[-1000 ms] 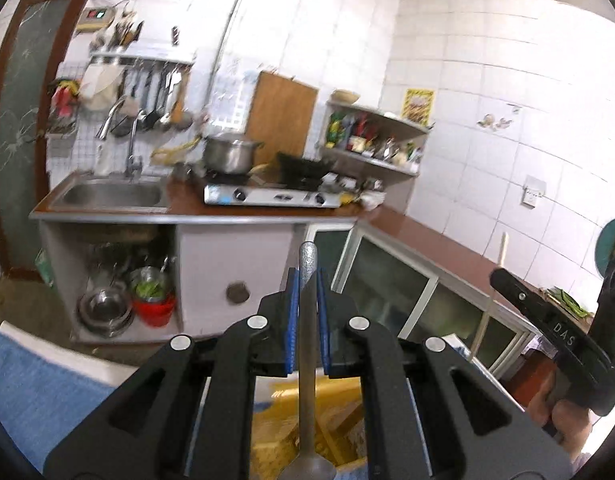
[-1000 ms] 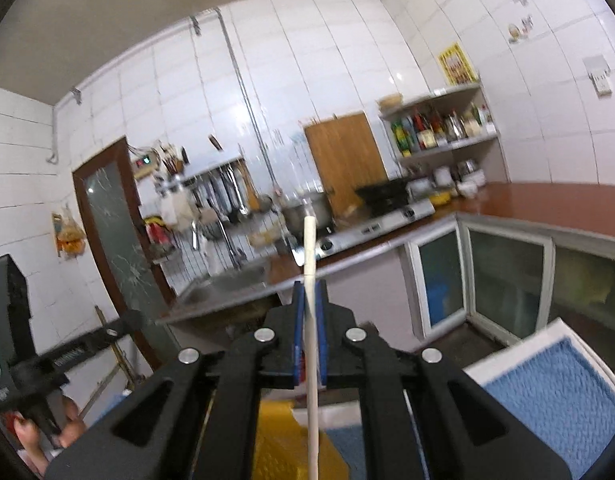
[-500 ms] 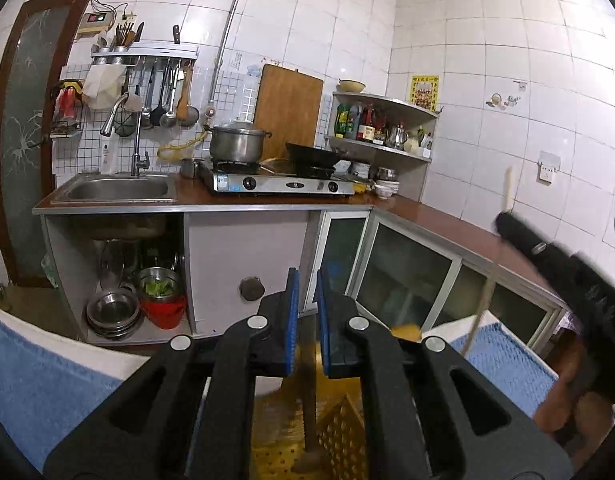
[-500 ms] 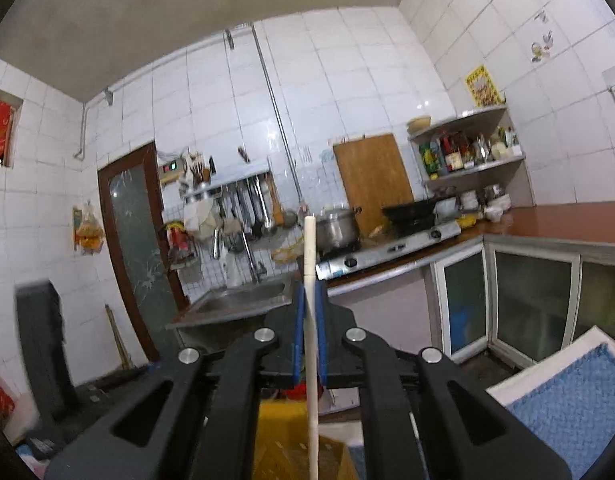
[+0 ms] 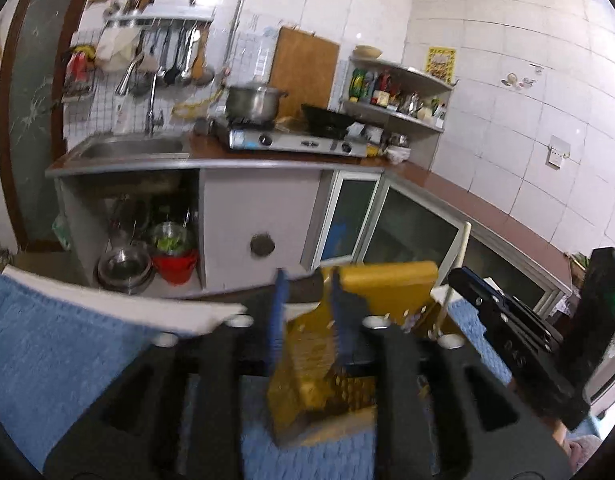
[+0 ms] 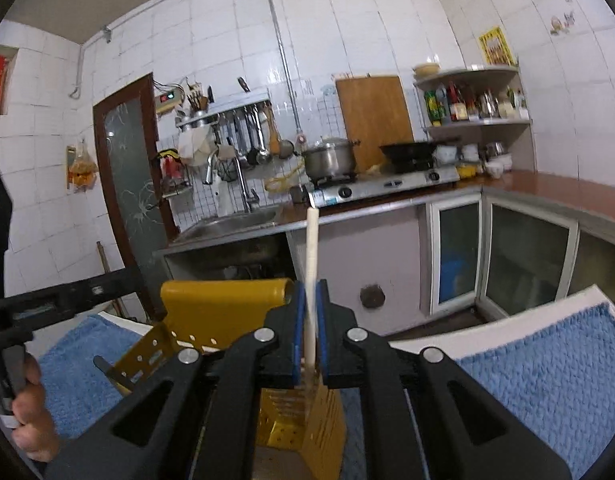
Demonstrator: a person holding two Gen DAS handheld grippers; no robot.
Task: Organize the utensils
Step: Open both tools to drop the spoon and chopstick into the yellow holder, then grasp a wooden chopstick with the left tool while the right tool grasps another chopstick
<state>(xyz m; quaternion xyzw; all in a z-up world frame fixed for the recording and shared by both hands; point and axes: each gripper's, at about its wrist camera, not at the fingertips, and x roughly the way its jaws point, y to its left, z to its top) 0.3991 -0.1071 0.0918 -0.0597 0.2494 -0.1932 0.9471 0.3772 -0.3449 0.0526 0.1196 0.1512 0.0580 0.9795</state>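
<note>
A yellow perforated utensil holder (image 5: pixel 387 284) stands on a blue towel just beyond both grippers. My left gripper (image 5: pixel 307 292) hangs over its near edge; its jaws are opening and nothing is between the blue pads. A grey metal piece (image 6: pixel 107 368) shows inside the holder (image 6: pixel 223 300) on the left. My right gripper (image 6: pixel 310 304) is shut on a cream stick-shaped utensil (image 6: pixel 312 248), held upright over the holder with its lower end down inside. In the left wrist view the right gripper (image 5: pixel 507 320) and its stick (image 5: pixel 461 256) appear at the right.
The blue towel (image 5: pixel 47 352) lies on a white surface (image 5: pixel 119 304) whose far edge is close. A hand (image 6: pixel 31 412) grips the left tool at the right wrist view's left side. Beyond are the kitchen counter, sink (image 5: pixel 131 148) and stove (image 5: pixel 291 140).
Both grippers have sunk towards the yellow holder. The left jaws have parted and the metal spoon they held is gone from between them. The right gripper still clamps the cream stick.
</note>
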